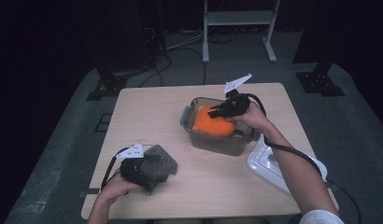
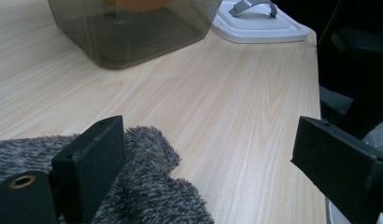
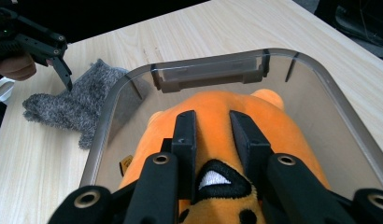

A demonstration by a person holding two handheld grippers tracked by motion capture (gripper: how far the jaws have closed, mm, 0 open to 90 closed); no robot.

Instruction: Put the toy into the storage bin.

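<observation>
An orange plush toy (image 1: 213, 123) lies inside a clear smoky plastic container (image 1: 217, 142) at the middle of the wooden table. My right gripper (image 1: 213, 113) reaches down into the container, shut on the toy. In the right gripper view both jaws pinch a fold of the orange plush toy (image 3: 273, 135), just above its black and white face patch. A grey furry cloth (image 1: 160, 161) lies at the front left. My left gripper (image 1: 152, 176) rests over it. In the left gripper view the left gripper (image 2: 208, 135) is open wide, with one jaw on the grey furry cloth (image 2: 147, 186).
A white lid (image 1: 269, 163) with a grey handle lies at the table's front right edge, beside the container. The bare wooden table (image 1: 147, 112) stretches between cloth and container. Stands and cables are on the floor beyond the far edge.
</observation>
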